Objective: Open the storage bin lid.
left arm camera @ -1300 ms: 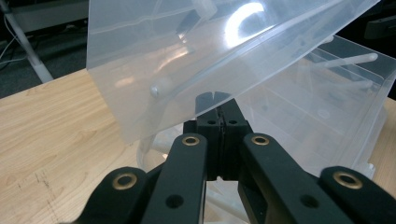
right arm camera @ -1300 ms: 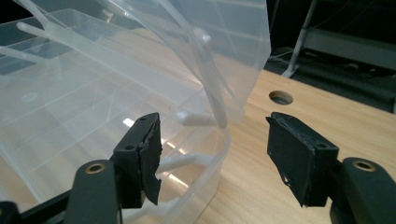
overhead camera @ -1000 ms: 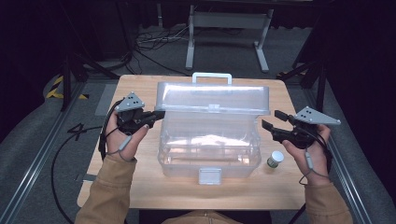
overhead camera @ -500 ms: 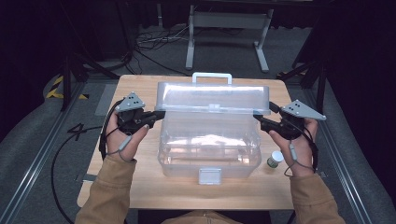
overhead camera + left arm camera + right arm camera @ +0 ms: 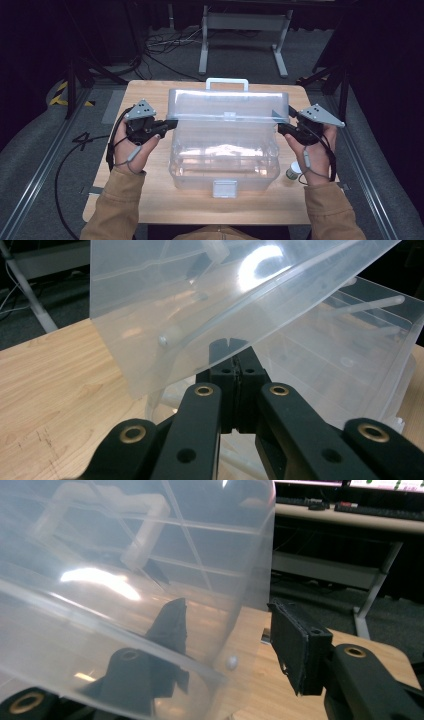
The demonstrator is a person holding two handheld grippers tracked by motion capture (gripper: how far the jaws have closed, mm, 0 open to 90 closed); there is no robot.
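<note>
Clear plastic storage box (image 5: pixel 225 155) at the middle of the wooden desk (image 5: pixel 150 200), its lid (image 5: pixel 227 105) raised and tilted, a white handle (image 5: pixel 226 81) at the far edge and a white latch (image 5: pixel 224 188) on the near wall. High view: left hand-held gripper (image 5: pixel 172 124) at the lid's left end, right hand-held gripper (image 5: pixel 281 127) at its right end, and a small jar (image 5: pixel 293 171) just beside the box's right corner. Left gripper view: jaws pressed together, pinching the lid's lower edge (image 5: pixel 220 335). Right gripper view: jaws spread and just closing, one behind the translucent lid (image 5: pixel 125 580), the other outside, pads not pressing. No legible writing.
</note>
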